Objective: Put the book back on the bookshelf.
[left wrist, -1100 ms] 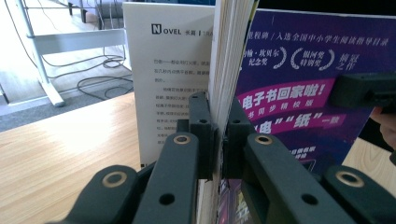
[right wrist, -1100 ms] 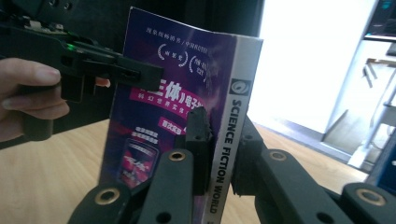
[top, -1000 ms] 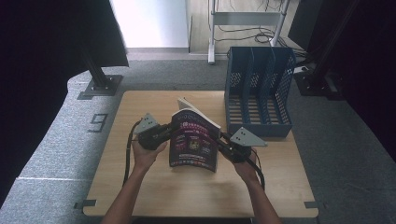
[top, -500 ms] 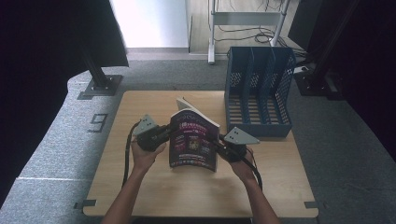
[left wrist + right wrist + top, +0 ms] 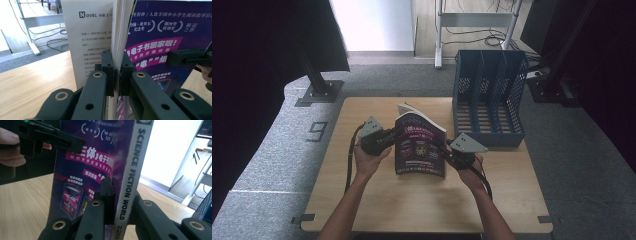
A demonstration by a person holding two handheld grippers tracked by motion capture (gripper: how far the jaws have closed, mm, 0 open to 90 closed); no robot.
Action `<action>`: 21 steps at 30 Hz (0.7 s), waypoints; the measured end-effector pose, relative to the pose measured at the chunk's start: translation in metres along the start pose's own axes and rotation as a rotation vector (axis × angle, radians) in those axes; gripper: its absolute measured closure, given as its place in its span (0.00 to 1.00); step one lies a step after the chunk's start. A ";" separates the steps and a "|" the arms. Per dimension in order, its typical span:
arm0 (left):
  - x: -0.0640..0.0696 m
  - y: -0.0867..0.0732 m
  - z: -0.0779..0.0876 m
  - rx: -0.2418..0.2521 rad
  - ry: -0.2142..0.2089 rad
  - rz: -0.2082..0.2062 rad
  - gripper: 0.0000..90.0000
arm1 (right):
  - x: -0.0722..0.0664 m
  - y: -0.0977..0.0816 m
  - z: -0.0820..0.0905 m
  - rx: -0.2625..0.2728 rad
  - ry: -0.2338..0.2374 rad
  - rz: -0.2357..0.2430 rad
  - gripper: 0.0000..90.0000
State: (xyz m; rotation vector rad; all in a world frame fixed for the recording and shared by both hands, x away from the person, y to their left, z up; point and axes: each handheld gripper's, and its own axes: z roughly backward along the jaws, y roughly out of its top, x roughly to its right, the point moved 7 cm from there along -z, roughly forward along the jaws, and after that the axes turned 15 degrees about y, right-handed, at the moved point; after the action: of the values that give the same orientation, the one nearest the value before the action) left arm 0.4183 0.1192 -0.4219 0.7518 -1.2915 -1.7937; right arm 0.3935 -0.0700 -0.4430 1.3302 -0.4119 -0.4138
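A purple-covered magazine (image 5: 419, 147) stands upright on the wooden table (image 5: 377, 200), its grey spine reading "SCIENCE FICTION WORLD" (image 5: 130, 170). My left gripper (image 5: 393, 136) is shut on its page edge; in the left gripper view the jaws (image 5: 117, 71) pinch the block of pages beside the purple cover (image 5: 160, 32), and one white text page (image 5: 87, 32) fans away to the left. My right gripper (image 5: 441, 149) is shut on the spine side, its jaws (image 5: 122, 195) clamping the spine. Each gripper view also shows the opposite gripper farther off.
A blue three-slot file rack (image 5: 489, 97) stands at the table's back right, just beyond the magazine. Grey carpet with a "9" floor mark (image 5: 318, 131) lies to the left. A metal stand's base (image 5: 319, 92) sits behind the table.
The right gripper has slid slightly inward along the magazine's right edge. The magazine and left gripper stay as they were.
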 end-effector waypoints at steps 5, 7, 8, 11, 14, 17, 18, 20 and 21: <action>0.008 -0.002 0.006 0.014 -0.010 -0.022 0.95 | -0.006 -0.003 0.007 0.007 0.007 0.000 0.89; 0.009 -0.003 0.008 0.013 -0.023 -0.013 0.95 | -0.007 -0.006 0.010 0.018 0.030 -0.017 0.89; 0.010 -0.004 0.009 0.011 -0.032 -0.006 0.95 | -0.007 -0.007 0.012 0.024 0.041 -0.027 0.88; 0.012 -0.006 0.013 0.020 -0.037 -0.002 0.94 | -0.010 -0.007 0.015 0.037 0.088 -0.048 0.81; 0.011 -0.008 0.014 0.022 -0.044 0.009 0.94 | -0.012 -0.005 0.012 0.034 0.104 -0.046 0.78; 0.009 -0.010 0.016 0.023 -0.050 0.021 0.94 | -0.013 -0.004 0.007 0.039 0.108 -0.050 0.76; 0.009 -0.011 0.016 0.023 -0.051 0.021 0.94 | -0.013 -0.004 0.005 0.041 0.108 -0.054 0.75; 0.009 -0.011 0.016 0.022 -0.054 0.022 0.93 | -0.012 -0.003 0.001 0.041 0.109 -0.059 0.74; 0.009 -0.011 0.017 0.021 -0.055 0.021 0.93 | -0.012 -0.002 -0.001 0.041 0.106 -0.062 0.73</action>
State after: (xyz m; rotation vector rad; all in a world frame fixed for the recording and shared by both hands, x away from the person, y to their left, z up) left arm 0.3971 0.1217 -0.4275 0.7025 -1.3511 -1.7982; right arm 0.3841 -0.0634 -0.4458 1.4006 -0.2922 -0.3860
